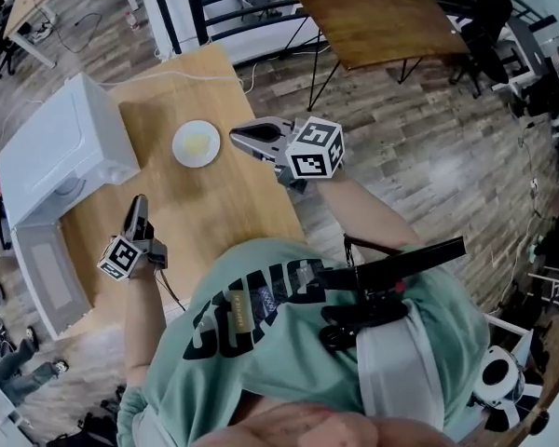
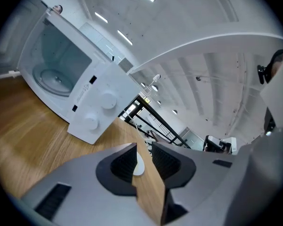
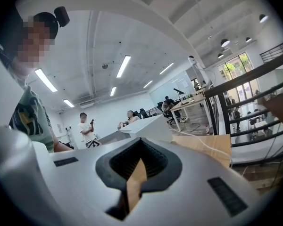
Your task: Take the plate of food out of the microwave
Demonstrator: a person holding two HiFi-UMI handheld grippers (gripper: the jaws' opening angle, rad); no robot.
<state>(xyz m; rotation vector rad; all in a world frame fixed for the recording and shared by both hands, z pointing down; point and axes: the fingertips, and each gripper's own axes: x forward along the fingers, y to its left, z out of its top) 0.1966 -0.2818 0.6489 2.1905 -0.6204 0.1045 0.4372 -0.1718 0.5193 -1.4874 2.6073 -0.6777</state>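
Desk: light wood, smooth, satin finish, visible grain. Microwave: white casing, smooth, faintly glossy; painted metal or plastic, can't tell. Plate: white, glossy. Left tool and right tool: matt grey plastic, black ribbed pads. Floor: grey-brown wood-look planks, low sheen. Shirt: green cloth, matt.

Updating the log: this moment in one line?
plate: on table | microwave: door open, empty | left gripper: open, empty | right gripper: shut, empty
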